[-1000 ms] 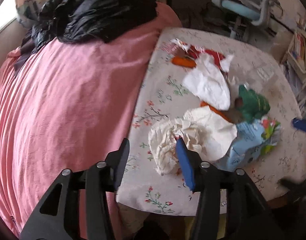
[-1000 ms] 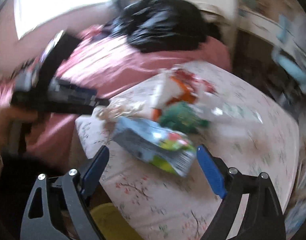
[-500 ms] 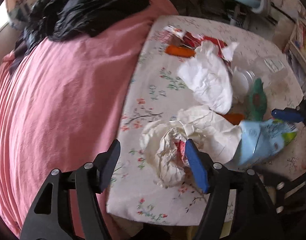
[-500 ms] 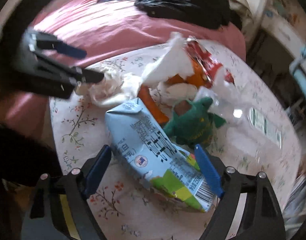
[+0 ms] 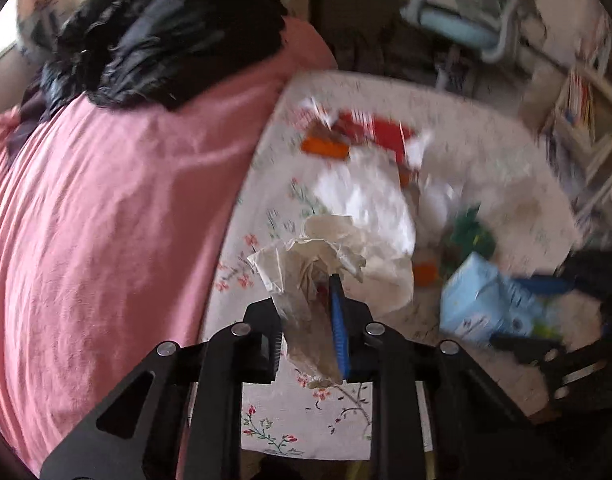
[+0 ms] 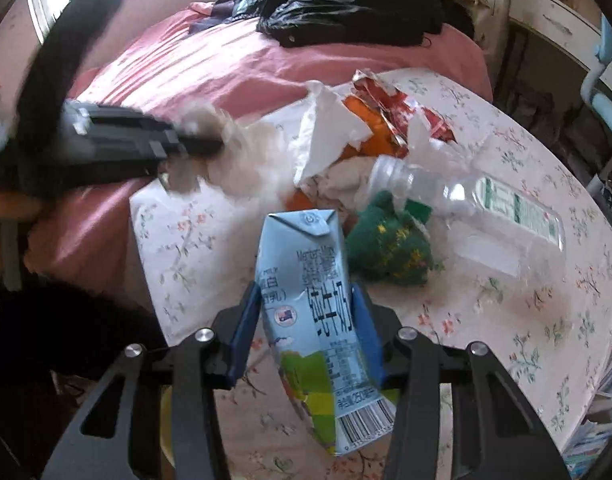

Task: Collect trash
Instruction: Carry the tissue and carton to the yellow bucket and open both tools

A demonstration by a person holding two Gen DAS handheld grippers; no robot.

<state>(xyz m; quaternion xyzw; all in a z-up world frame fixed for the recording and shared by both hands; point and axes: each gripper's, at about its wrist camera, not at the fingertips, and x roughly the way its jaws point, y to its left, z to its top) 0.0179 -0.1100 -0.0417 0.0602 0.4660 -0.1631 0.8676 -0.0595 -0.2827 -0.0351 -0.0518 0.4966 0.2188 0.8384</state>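
A crumpled beige paper wad (image 5: 306,252) sits between the jaws of my left gripper (image 5: 306,300), which are closing and squeeze it just above the floral table (image 5: 306,420). The same gripper (image 6: 209,144) appears blurred in the right wrist view. My right gripper (image 6: 306,296) has its blue pads on both sides of a light blue milk carton (image 6: 306,248); its jaws are closing too. From the left wrist view, that carton (image 5: 478,308) lies at the table's right edge.
More litter lies mid-table: a clear plastic bottle (image 6: 486,208), a green knitted item (image 6: 390,244), white paper (image 6: 330,128), a red wrapper (image 6: 390,100) and something orange (image 6: 366,128). A pink bed (image 5: 105,220) with a black bag (image 5: 165,28) borders the table's left side.
Both grippers' jaws have narrowed. The left came in around the paper wad and pinched it. The right moved down over the milk carton, which now stands between its pads.
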